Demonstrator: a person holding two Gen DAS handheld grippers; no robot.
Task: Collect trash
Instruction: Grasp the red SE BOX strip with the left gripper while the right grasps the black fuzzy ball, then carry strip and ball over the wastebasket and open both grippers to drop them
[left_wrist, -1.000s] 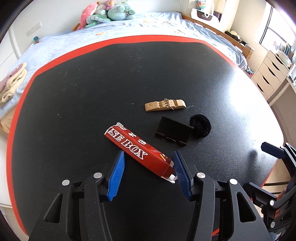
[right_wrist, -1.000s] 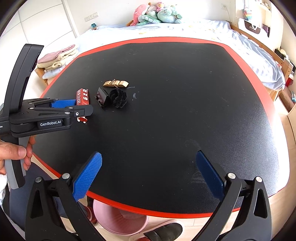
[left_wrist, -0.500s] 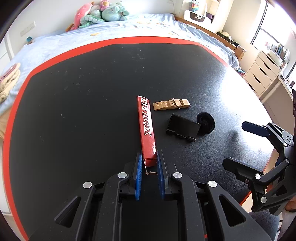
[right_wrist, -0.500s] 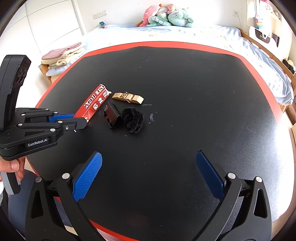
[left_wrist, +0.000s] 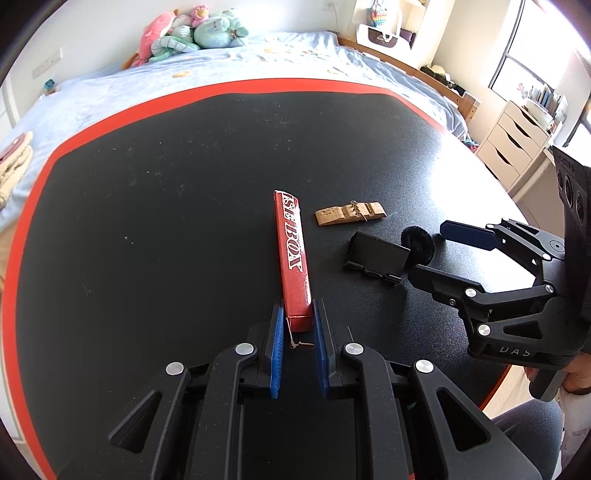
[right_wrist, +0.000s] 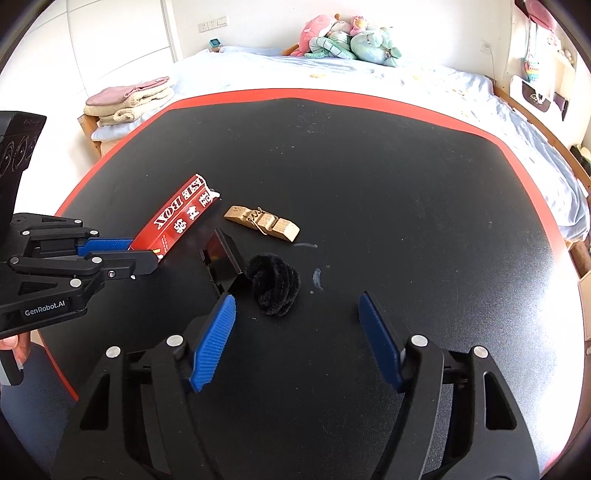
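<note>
A black table top (left_wrist: 166, 221) with a red border fills the middle of both views. Beyond it, at 12 o'clock, a bed (right_wrist: 369, 79) with pale blue sheets carries plush toys (right_wrist: 343, 37) against a white wall (right_wrist: 258, 18). At 10 o'clock in the right view, folded towels (right_wrist: 129, 99) sit stacked. At 2 o'clock in the left view stand a white drawer unit (left_wrist: 513, 147) and a bright window (left_wrist: 535, 48).

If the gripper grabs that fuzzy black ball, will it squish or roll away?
The fuzzy black ball looks like twisted soft pile, so it would probably squash between the right gripper's open fingers rather than stay stiff. It seems light for its size. Its lumpy shape and the black clip touching one side suggest it won't roll far.
</note>
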